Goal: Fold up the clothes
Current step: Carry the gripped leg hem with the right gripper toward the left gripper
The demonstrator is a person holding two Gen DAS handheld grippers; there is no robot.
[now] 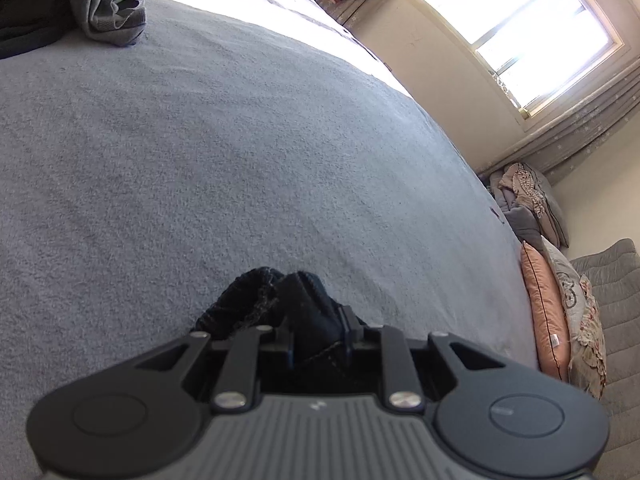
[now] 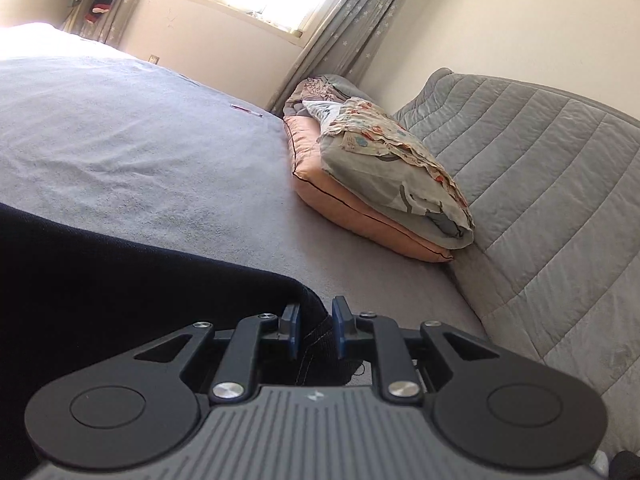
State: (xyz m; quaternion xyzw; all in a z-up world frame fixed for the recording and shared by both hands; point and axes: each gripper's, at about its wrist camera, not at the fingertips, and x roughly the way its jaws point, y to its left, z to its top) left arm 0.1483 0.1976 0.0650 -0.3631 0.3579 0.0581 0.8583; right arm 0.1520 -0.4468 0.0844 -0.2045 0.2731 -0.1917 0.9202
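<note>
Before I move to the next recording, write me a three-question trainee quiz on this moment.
1. True or false: the left gripper has its jaws shut on the dark garment.
2. Multiple choice: what lies on the orange pillow in the right wrist view? A) a patterned pillow B) a book C) a folded towel
3. Fill in: the grey garment in the left wrist view lies at the far side of the ___.

Key:
1. True; the right gripper clamps the same dark cloth.
2. A, the patterned pillow.
3. Bed.
</note>
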